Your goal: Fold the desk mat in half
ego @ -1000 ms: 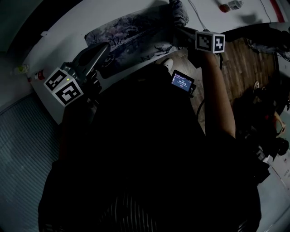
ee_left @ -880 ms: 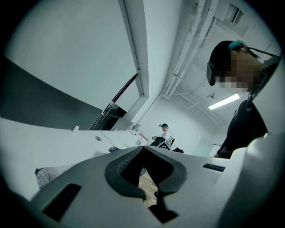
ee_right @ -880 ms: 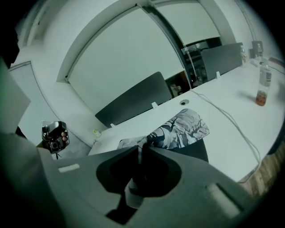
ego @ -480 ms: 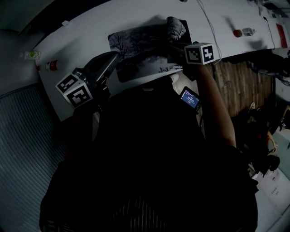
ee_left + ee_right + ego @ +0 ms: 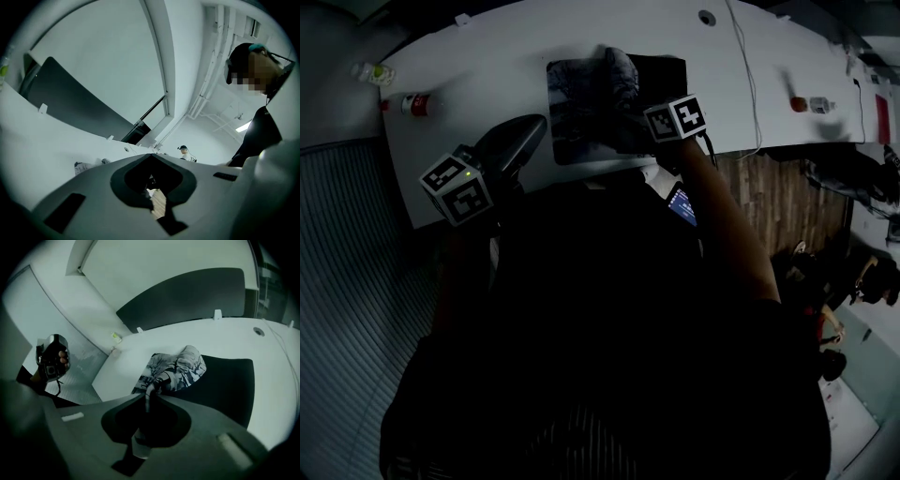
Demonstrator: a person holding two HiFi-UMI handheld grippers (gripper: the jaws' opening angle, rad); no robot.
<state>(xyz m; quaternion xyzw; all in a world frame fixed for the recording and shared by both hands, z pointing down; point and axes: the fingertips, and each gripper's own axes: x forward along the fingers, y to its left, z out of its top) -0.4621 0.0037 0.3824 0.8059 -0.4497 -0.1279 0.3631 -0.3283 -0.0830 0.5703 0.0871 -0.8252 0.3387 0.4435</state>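
The desk mat (image 5: pixel 577 111) lies on the white desk (image 5: pixel 497 56), printed with dark trees on its top face. Its right part is lifted and curled leftward, showing the black underside (image 5: pixel 661 77). My right gripper (image 5: pixel 639 127) is shut on the mat's raised edge; in the right gripper view the thin edge (image 5: pixel 150 392) runs between the shut jaws of the right gripper (image 5: pixel 149 399), with the printed fold (image 5: pixel 180 367) and black underside (image 5: pixel 227 380) beyond. My left gripper (image 5: pixel 523 136) hovers off the mat's near left corner, tilted up, and the left gripper (image 5: pixel 152 157) is shut on nothing.
Two small bottles (image 5: pixel 375 73) (image 5: pixel 417 103) stand at the desk's left end. A white cable (image 5: pixel 748 70) crosses the desk right of the mat, with small items (image 5: pixel 808 103) further right. A lit screen (image 5: pixel 682 204) hangs below the desk edge. Wooden floor (image 5: pixel 778 187) lies to the right.
My right gripper has carried the mat's edge to the left, so more black underside shows and the fold sits nearer the mat's middle. The left gripper has stayed about where it was.
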